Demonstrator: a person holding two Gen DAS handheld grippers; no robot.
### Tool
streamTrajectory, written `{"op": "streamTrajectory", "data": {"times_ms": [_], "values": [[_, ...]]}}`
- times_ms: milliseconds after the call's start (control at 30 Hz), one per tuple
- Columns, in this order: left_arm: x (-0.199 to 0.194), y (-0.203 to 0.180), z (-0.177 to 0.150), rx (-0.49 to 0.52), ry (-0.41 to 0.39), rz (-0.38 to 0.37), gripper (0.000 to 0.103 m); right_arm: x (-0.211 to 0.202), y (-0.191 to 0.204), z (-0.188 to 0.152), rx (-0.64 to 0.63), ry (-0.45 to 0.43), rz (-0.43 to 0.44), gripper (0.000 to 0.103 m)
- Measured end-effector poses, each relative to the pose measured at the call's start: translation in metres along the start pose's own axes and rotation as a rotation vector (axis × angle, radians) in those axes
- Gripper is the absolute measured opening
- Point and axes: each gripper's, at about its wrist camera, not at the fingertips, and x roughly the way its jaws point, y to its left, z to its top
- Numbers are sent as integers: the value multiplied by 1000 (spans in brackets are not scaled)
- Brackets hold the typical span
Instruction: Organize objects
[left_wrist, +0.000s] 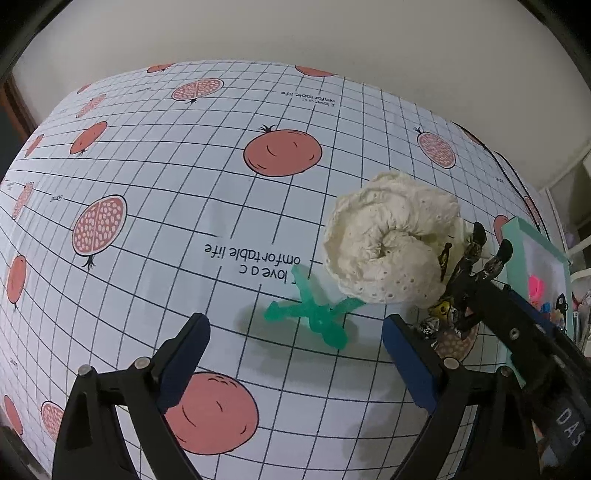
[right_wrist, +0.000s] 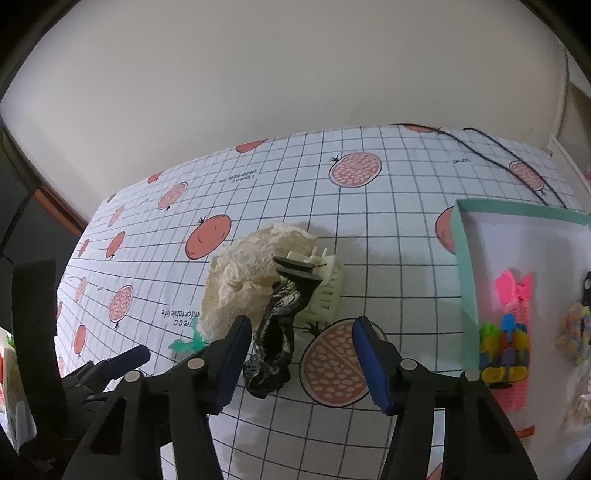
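Note:
A green mesh bow clip (left_wrist: 314, 314) lies on the tablecloth just ahead of my open left gripper (left_wrist: 295, 354), between its finger lines. Behind it sits a cream lace scrunchie (left_wrist: 391, 243). A black-and-white patterned claw clip (right_wrist: 280, 325) stands next to the scrunchie (right_wrist: 240, 280), close to the left finger of my open right gripper (right_wrist: 303, 354), which holds nothing. A white claw clip (right_wrist: 327, 291) rests behind the black one. The black clip (left_wrist: 469, 266) also shows at the right of the left wrist view.
A teal-rimmed box (right_wrist: 461, 266) at the right holds colourful small clips (right_wrist: 506, 339), a pink piece (right_wrist: 513, 288) and a beaded item (right_wrist: 576, 332). A black cable (right_wrist: 517, 158) crosses the far right of the pomegranate-print tablecloth (left_wrist: 184, 166). A wall stands behind the table.

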Motion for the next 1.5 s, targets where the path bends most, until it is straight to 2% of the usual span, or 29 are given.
{"op": "streamTrajectory", "data": {"times_ms": [100, 167, 200, 367, 600, 733, 833, 1033, 1500], "values": [[3, 0, -1, 6, 0, 13, 94, 4, 1, -2, 1, 10, 1, 52], [6, 0, -2, 3, 5, 7, 85, 7, 1, -3, 3, 18, 11, 49], [7, 0, -1, 2, 7, 3, 84, 7, 1, -3, 2, 21, 24, 49], [11, 0, -3, 2, 11, -3, 84, 10, 5, -4, -5, 22, 37, 46], [10, -1, -4, 20, -11, 20, 83, 14, 8, -5, 3, 29, 57, 37], [8, -2, -3, 31, -22, 51, 73, 15, 9, -7, 1, 32, 67, 31], [7, 0, -5, 34, -24, 53, 71, 15, 10, -6, -1, 32, 68, 30], [4, -6, -7, 54, -28, 46, 51, 15, 8, -6, 8, 35, 76, 28], [7, -8, -1, 53, 3, 37, 50, 4, 8, -2, 9, 18, 97, 27]]}}
